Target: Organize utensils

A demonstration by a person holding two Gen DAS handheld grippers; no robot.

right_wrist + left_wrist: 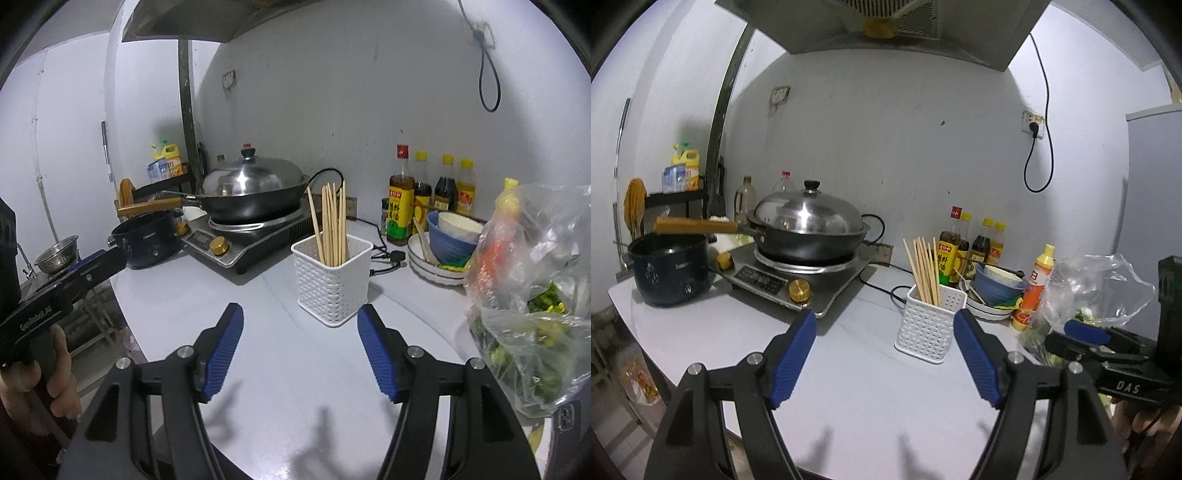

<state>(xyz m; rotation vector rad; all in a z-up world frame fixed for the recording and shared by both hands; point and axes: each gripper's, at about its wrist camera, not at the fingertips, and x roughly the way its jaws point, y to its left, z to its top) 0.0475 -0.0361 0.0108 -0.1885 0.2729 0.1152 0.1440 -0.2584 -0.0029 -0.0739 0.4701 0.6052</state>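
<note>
Wooden chopsticks [331, 224] stood upright in the white perforated holder [333, 281] on the pale tabletop [280, 369], just right of the induction cooker [255, 238] carrying the lidded wok [251, 195]. The left hand-held gripper [884, 354] and right hand-held gripper [300, 350] hovered near, both spread wide, holding nothing.

Wooden chopsticks [330, 225], perforated plastic holder [332, 280]

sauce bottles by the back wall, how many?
4, in a row against the wall behind the bowls: red-capped bottle, then three yellow-capped ones. The plastic bag may hide more to the right.
</note>
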